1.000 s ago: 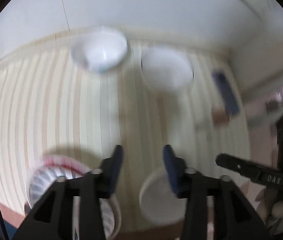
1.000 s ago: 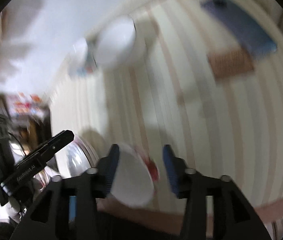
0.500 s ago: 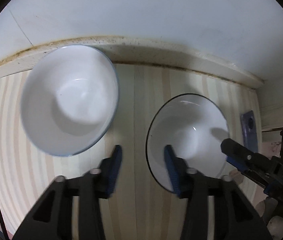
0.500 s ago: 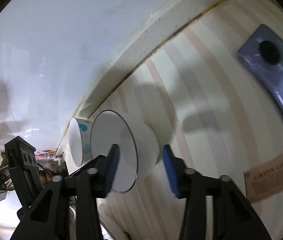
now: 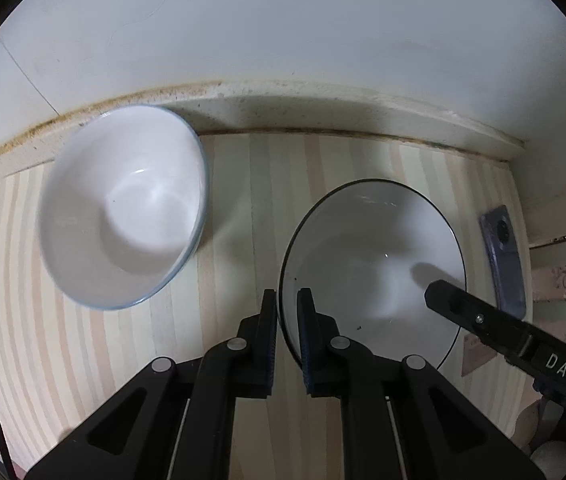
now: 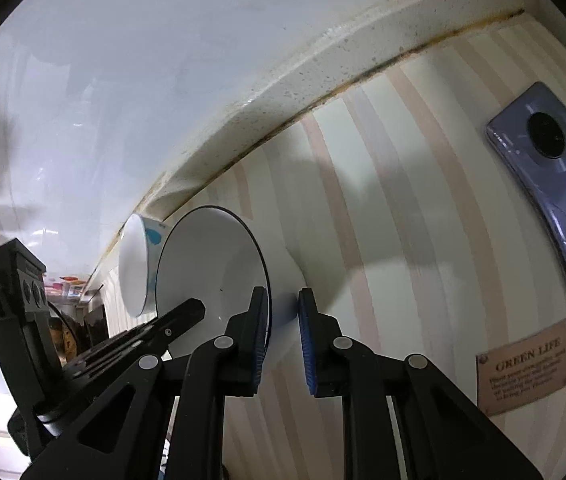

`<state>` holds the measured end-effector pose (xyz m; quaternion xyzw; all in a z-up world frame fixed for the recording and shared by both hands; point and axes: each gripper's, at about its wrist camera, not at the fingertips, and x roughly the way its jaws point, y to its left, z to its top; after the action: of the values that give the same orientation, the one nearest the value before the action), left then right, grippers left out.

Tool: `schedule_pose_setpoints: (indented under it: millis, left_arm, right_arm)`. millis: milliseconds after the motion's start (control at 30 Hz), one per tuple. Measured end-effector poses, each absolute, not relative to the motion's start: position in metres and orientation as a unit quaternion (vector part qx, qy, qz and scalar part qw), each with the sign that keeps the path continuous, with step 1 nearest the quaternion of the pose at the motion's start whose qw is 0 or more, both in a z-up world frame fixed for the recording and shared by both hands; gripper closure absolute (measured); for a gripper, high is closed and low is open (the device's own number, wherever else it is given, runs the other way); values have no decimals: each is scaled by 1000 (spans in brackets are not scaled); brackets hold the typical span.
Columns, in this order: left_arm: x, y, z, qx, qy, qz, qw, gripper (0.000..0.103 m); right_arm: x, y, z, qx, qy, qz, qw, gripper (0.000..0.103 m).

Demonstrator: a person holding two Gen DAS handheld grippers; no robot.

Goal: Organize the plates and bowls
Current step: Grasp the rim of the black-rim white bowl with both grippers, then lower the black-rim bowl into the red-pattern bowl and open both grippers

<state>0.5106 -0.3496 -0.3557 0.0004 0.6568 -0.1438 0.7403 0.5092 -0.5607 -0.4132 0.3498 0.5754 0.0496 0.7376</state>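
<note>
**Bowl pinched from two sides**

Left gripper (image 5: 287, 312) clamped on the near rim of the black-rimmed bowl (image 5: 379, 264), jaws just squeezed in, one inside, one outside. Right gripper (image 6: 281, 320) clamped on the same bowl's wall at the other side, jaws just squeezed in too. Sits on the striped mat (image 5: 243, 184). Blue-rimmed bowl (image 5: 127, 208) off to the left gripper's left, apart. Phone (image 6: 551, 200) far to the right gripper's right.
</note>
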Motion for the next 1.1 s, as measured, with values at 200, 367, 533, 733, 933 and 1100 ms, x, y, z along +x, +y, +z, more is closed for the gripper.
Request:
schedule_pose_setpoints:
  millis: [200,367,533,733,933,1100]
  left_arm:
    - [490,-346,-325,5,641,-163,750,95]
    - [458,-329,-295,0,633,-182,752,95]
    - [426,-325,-277,-4,606,-187,773,94]
    - [386,-317,-270,-5,606,-200,770,94]
    - [352,-303,-272,-8,621,-206,756,94]
    - [336,-301,-288,6,636,-205,744,94]
  right_arm:
    - [483,-554,-387,340,569,53,747,86]
    - [449,-548,-358,330,562,58,756,86]
    - [408,-536,-332,319,557,53,765,86]
    - [353,-521,-313,315,559,52,765,86]
    - [315,-504,-314,311,573,54,756,86]
    - [292,-496,-330,309,591,51,743,86]
